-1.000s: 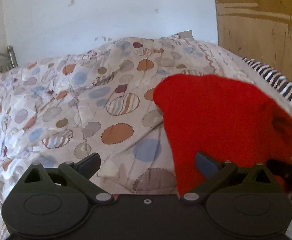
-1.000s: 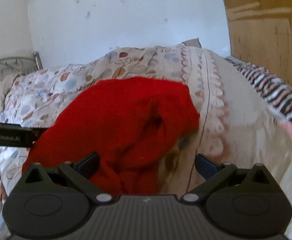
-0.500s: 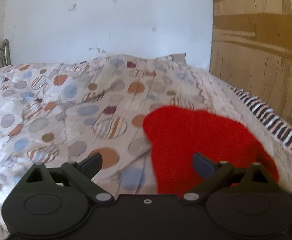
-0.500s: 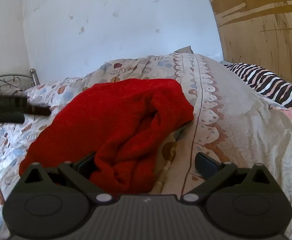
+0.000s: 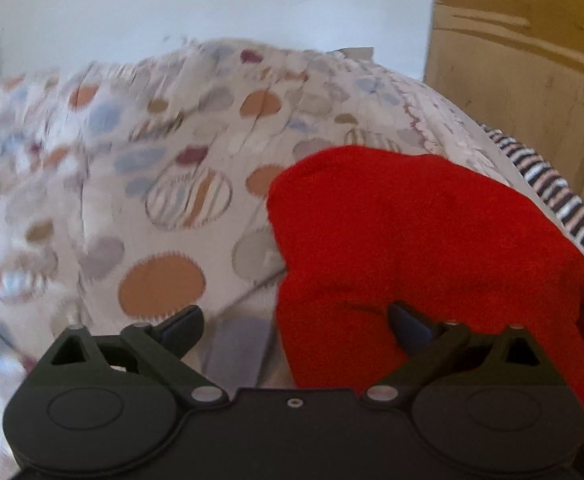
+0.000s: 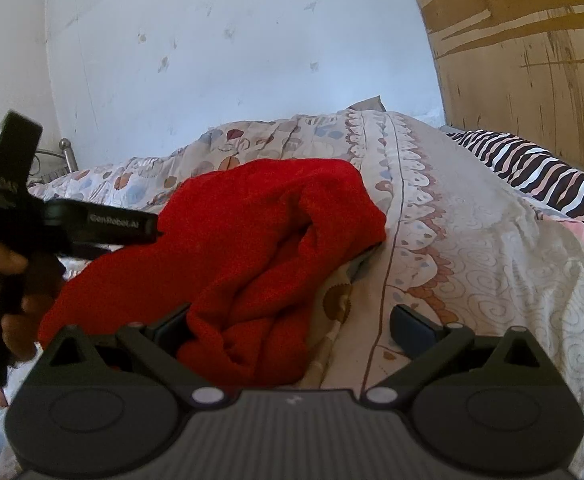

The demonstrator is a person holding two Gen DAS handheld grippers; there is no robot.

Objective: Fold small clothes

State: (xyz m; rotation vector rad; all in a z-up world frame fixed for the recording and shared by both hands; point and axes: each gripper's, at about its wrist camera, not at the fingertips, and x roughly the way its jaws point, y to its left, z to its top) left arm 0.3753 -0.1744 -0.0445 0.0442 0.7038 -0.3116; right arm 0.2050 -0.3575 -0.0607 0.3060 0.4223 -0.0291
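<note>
A red knitted garment lies bunched on the patterned bedspread. It also shows in the right wrist view, with folds and a dark hollow in its middle. My left gripper is open, its right finger over the garment's near edge and its left finger over the bedspread. My right gripper is open, with the garment's near fold lying in front of its left finger. Neither holds anything. The left gripper's body shows at the left of the right wrist view, held by a hand.
The bedspread covers a bed against a white wall. A wooden board stands at the right. A black-and-white striped cloth lies along the bed's right edge. A metal bed frame shows at the far left.
Both views shifted as the grippers moved. The left gripper came closer to the garment's near left edge. The right gripper's left finger is now behind the garment's near fold. Both stayed open.
</note>
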